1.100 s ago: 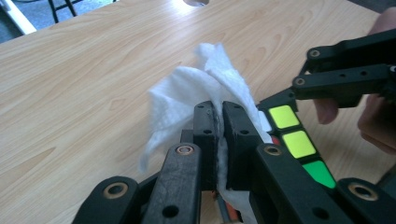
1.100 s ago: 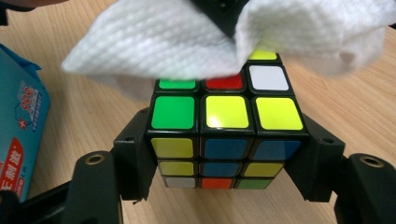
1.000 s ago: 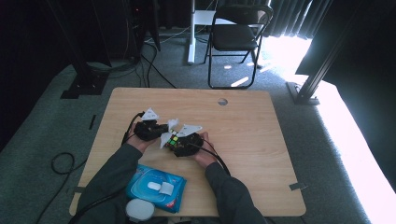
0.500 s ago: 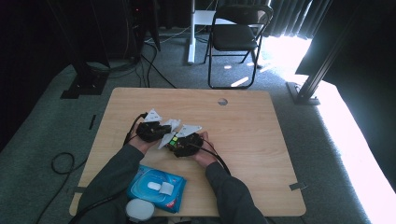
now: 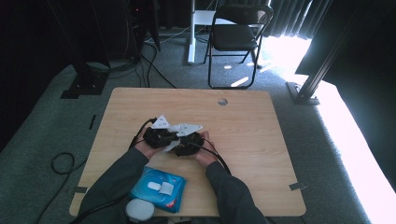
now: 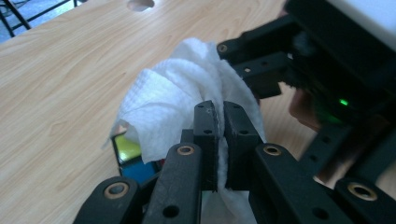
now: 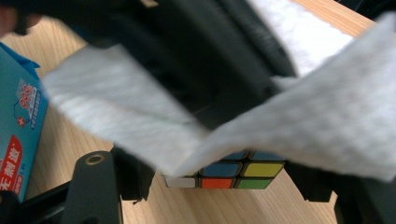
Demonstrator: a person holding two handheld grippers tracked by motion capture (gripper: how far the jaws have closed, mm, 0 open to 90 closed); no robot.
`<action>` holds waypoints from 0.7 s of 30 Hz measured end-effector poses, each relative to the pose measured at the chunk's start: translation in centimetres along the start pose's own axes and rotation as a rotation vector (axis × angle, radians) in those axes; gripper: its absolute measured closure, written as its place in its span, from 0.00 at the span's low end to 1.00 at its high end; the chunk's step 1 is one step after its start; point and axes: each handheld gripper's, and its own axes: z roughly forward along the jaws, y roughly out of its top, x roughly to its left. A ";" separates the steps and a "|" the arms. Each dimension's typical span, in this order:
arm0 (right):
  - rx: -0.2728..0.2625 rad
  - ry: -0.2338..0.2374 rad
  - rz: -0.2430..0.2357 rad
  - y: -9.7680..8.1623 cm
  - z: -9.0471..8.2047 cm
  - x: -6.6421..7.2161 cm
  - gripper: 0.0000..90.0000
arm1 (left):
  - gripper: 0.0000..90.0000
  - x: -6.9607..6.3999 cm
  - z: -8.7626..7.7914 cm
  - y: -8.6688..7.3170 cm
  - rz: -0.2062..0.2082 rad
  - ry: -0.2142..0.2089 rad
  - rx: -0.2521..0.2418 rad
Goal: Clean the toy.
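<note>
Left gripper [image 6: 217, 140] clenched on wipe [image 6: 177, 102], pressing it over cube [image 7: 224, 175]. Right gripper [image 7: 210, 186] grasps cube between its jaws. Wipe pack [image 5: 159, 189] near table [image 5: 252, 121] edge.

White crumpled wipe [image 6: 177, 100] draped over multicoloured puzzle cube [image 7: 224, 175], cube just above wooden tabletop.

In the high view the table [image 5: 261, 140] lies bare across the upper half and whole right side, open for passing. At lower left a blue wipe pack [image 5: 159, 189] and a round white thing [image 5: 139, 210], perhaps a lid, block the near edge beside the sleeves.
</note>
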 end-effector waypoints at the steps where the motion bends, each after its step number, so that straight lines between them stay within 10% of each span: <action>1: -0.001 -0.002 0.006 0.0 0.0 -0.1 0.38 | 0.95 -0.1 0.0 0.0 0.002 -0.002 0.000; 21: -0.005 -0.004 0.009 -0.5 -0.6 -0.3 0.38 | 0.95 2.5 -1.4 -1.6 -0.087 0.067 -0.025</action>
